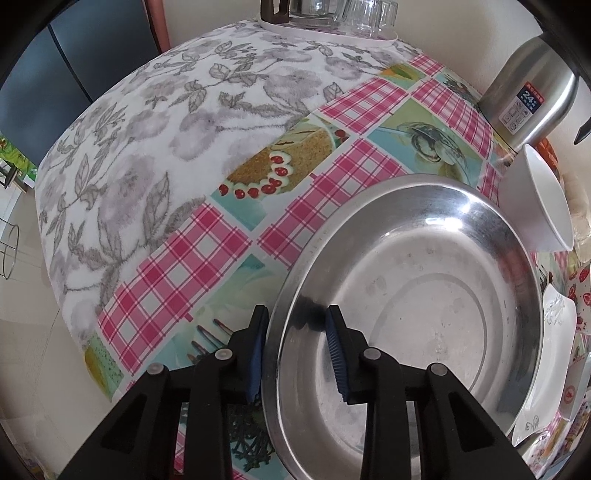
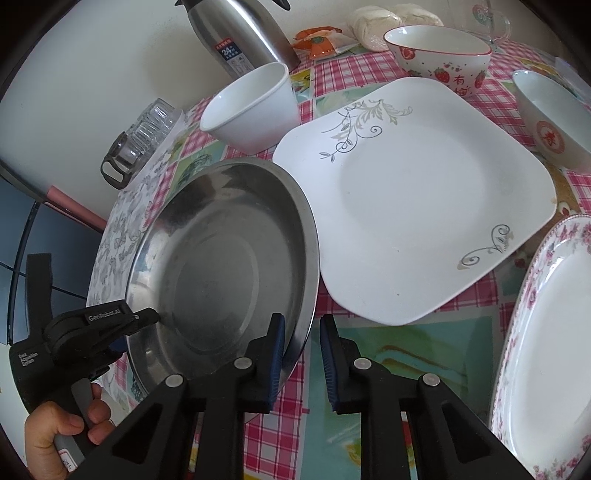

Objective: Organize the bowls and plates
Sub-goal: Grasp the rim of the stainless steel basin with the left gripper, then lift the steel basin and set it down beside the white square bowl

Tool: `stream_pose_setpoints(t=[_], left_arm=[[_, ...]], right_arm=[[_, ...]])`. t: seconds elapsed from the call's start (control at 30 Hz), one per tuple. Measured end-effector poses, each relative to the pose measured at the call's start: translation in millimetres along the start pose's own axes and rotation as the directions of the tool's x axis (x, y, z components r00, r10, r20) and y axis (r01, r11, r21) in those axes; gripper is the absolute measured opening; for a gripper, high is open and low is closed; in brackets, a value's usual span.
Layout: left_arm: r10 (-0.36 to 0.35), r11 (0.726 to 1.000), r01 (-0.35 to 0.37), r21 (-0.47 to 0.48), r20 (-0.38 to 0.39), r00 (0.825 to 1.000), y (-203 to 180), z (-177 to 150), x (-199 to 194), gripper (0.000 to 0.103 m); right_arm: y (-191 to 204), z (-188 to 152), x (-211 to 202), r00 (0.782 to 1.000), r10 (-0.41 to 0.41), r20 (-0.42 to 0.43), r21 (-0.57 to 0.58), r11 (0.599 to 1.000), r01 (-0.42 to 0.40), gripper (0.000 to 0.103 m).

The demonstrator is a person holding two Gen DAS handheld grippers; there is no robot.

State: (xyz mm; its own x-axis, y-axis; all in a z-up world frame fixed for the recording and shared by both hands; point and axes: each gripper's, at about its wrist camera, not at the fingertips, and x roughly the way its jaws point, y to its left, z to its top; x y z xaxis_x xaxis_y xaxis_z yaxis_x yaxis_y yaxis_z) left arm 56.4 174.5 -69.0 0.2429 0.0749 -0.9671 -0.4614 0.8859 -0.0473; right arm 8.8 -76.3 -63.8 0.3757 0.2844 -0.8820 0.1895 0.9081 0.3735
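Observation:
A round steel plate (image 1: 424, 295) lies on the checked tablecloth, with both grippers on its rim. My left gripper (image 1: 297, 332) straddles the near-left rim, one blue pad outside and one against the inner wall, shut on it. In the right wrist view the same steel plate (image 2: 221, 266) fills the lower left, and my right gripper (image 2: 301, 332) is shut on its right rim. The left gripper (image 2: 142, 319) shows there on the opposite rim, held by a hand (image 2: 55, 432). A white square plate (image 2: 413, 192) lies just right of the steel plate.
A plain white bowl (image 2: 255, 107) stands behind the steel plate, with a steel thermos (image 2: 236, 33) further back. A strawberry bowl (image 2: 439, 51), a red-marked bowl (image 2: 550, 114) and a flowered round plate (image 2: 546, 332) lie to the right. Glasses (image 1: 369, 18) stand on a tray at the back.

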Motion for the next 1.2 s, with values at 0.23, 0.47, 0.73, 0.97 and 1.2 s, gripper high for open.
stream_pose_setpoints(t=[0.23, 0.47, 0.73, 0.97, 1.2], left_arm=[[-0.010, 1.000, 0.010, 0.004, 0.012, 1.000, 2.8, -7.2, -0.6, 0.033], [-0.010, 1.000, 0.010, 0.005, 0.013, 1.000, 2.4, -7.1, -1.0, 0.033], [-0.040, 0.999, 0.040, -0.019, 0.003, 0.999, 7.7, -7.1, -1.2, 0.029], [-0.056, 0.998, 0.056, -0.027, 0.022, 0.998, 15.9, -7.1, -10.9, 0.026], [-0.066, 0.997, 0.067, -0.024, 0.039, 0.997, 17.8, -14.3, -28.0, 0.025]], right_arm=[[0.8, 6.3, 9.8, 1.000, -0.020, -0.006, -0.017, 1.000, 0.020, 0.019], [2.6, 12.7, 12.6, 0.999, -0.039, 0.006, -0.039, 0.998, 0.039, 0.018], [12.1, 11.8, 9.3, 0.998, -0.064, 0.023, -0.091, 0.994, 0.066, 0.014], [22.9, 12.3, -8.4, 0.994, -0.066, 0.082, -0.145, 0.986, 0.077, 0.015], [29.1, 13.0, -25.8, 0.991, -0.050, 0.127, -0.173, 0.982, 0.072, 0.016]])
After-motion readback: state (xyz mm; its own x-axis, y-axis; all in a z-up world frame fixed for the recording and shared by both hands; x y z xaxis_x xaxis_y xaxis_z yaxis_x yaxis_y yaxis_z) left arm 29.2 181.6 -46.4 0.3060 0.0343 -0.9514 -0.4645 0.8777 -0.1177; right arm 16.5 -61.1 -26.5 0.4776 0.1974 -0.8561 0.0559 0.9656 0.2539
